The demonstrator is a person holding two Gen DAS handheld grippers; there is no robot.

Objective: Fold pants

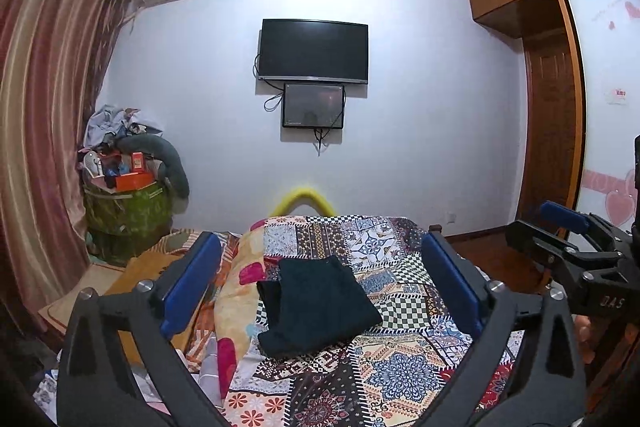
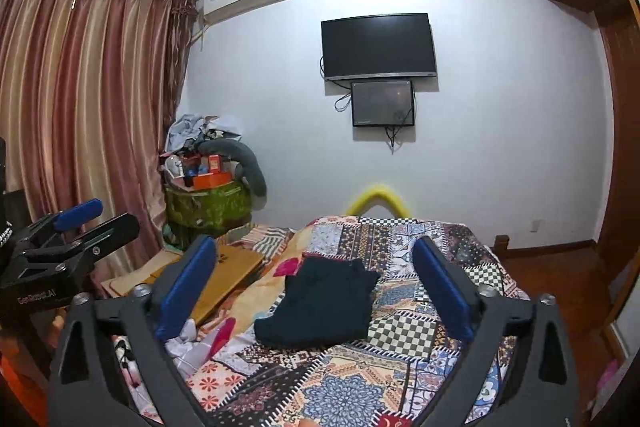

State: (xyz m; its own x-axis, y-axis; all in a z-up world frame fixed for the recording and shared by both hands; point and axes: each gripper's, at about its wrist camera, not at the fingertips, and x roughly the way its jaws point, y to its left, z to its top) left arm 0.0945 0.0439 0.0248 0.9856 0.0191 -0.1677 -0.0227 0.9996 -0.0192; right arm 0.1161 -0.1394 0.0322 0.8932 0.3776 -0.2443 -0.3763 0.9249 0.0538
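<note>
The dark pants (image 1: pixel 316 303) lie folded into a compact bundle on the patchwork bedspread (image 1: pixel 400 367); they also show in the right wrist view (image 2: pixel 324 303). My left gripper (image 1: pixel 320 267) is open and empty, held back from and above the pants. My right gripper (image 2: pixel 316 267) is open and empty too, likewise held back above the bed. Each gripper shows at the edge of the other's view: the right one (image 1: pixel 568 227) and the left one (image 2: pixel 92 219).
A floral pillow or quilt (image 1: pixel 236 291) lies left of the pants. A wooden board (image 2: pixel 228 275) rests by the bed's left side. A cluttered green bin (image 2: pixel 208 203) stands by the curtain (image 2: pixel 80 107). A TV (image 2: pixel 378 45) hangs on the far wall. A wardrobe (image 1: pixel 548 107) is at right.
</note>
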